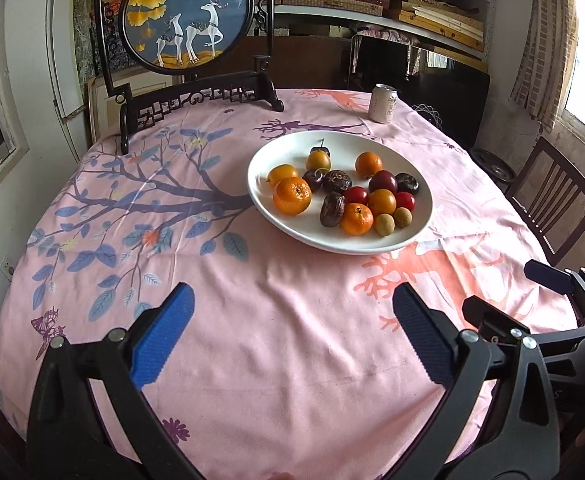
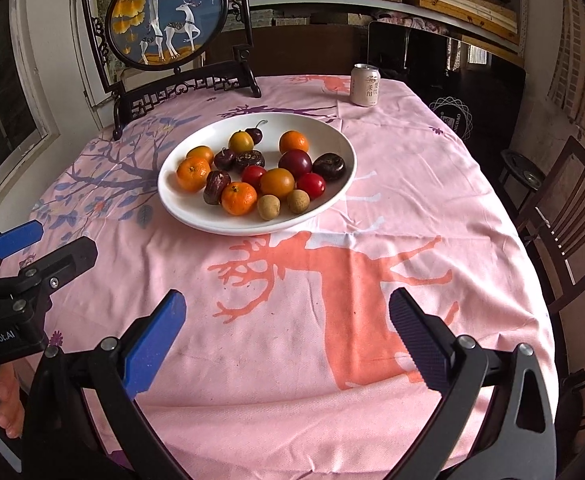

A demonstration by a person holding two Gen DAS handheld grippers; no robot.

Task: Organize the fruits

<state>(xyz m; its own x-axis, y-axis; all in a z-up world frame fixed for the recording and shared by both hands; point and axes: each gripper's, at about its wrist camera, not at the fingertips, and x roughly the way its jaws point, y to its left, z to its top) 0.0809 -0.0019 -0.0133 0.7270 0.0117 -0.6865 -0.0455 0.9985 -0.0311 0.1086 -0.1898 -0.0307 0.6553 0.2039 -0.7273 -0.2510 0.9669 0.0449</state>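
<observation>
My pads [image 1: 164, 332] blue. Plate [image 2: 332, 136] white; fruits orange [image 2: 238, 199], red [image 2: 311, 185], dark brown [image 2: 329, 165]. Tablecloth [image 2: 252, 360] pink, coral deer, purple branches.

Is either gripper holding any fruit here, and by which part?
Nothing is held. Left gripper and right gripper are open over the tablecloth, short of the plate.

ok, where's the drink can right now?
The can stands upright on the table's far right corner, beyond the white fruit bowl and right of the deer screen; both views show it.
</observation>
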